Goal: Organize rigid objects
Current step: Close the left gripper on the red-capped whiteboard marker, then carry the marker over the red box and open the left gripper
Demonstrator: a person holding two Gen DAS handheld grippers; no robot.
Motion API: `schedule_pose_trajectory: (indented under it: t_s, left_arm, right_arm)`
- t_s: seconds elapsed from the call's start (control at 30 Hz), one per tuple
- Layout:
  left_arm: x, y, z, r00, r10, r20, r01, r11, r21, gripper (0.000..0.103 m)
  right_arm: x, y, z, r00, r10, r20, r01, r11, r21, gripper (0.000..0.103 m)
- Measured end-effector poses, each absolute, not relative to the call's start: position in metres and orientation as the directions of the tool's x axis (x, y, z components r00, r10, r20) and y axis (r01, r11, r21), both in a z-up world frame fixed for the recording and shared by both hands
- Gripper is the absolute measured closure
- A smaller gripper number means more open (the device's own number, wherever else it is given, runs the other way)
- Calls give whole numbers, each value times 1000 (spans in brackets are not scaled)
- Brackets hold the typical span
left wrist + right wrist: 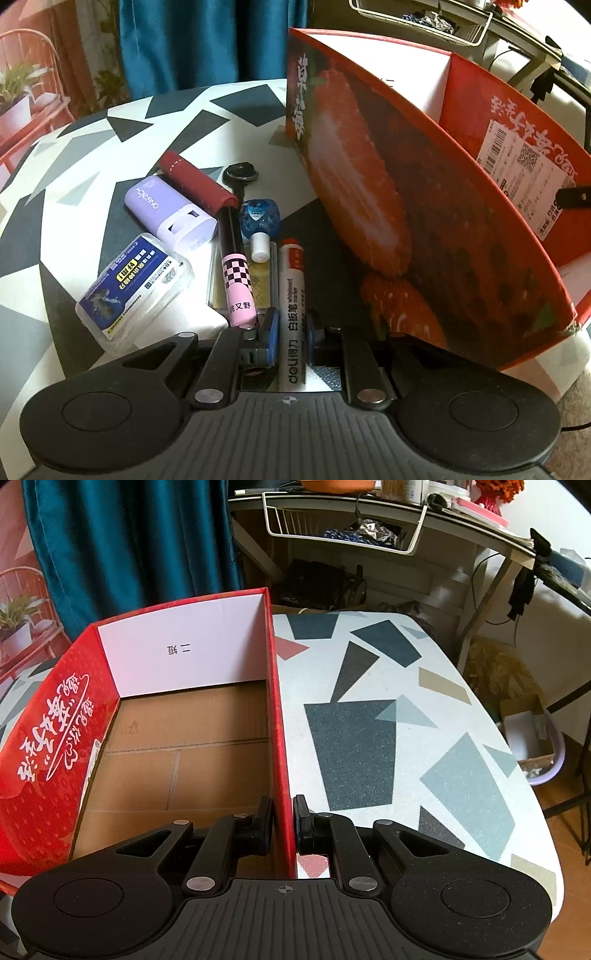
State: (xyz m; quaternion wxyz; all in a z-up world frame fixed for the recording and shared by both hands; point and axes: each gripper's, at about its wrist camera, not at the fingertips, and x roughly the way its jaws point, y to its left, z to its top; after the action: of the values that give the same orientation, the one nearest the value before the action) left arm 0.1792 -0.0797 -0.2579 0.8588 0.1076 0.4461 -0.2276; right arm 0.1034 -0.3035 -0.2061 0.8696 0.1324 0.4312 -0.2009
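My left gripper (291, 326) is shut on a white whiteboard marker (291, 291) with a red cap, which points away from me. Beside it on the table lie a pink checkered pen (236, 273), a blue bottle with a white cap (258, 221), a purple case (170, 210), a dark red tube (199, 181), a clear box with a blue label (133, 288) and a black round piece (240, 173). The red strawberry box (424, 206) stands to the right. My right gripper (283, 819) is shut on the right wall of that red box (275, 716), whose brown floor shows bare.
The table (369, 701) has a white cover with dark geometric shapes. A teal curtain (129, 539) hangs behind. A white wire basket (343, 520) hangs under a desk at the back right. A bin with a cardboard box (532, 734) sits on the floor.
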Motion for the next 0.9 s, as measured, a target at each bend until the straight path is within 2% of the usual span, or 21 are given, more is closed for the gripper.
schedule_pose_trajectory:
  t_s: [0.37,0.63,0.77,0.9]
  left_arm:
    - [190,-54,-215,542,-377,-751,450,885,-120,87]
    - [203,-52,-142,611,-483,-627,451,864,-225,87]
    - [211,-82,-124,606,-521,-601,523,830,-192,87]
    - [217,-112,-131,581,-531,-616,575,804,-151,87]
  right_arm:
    - [104,-303,-206,546,-237,-804,461,886,52,92]
    - [104,-302,-206,546,-239,-803,459,887,48,92]
    - [105,-302,-206,544,-241,-804,455,890,41,92]
    - [106,-301,-206,542,-243,-805,452,891,35,92]
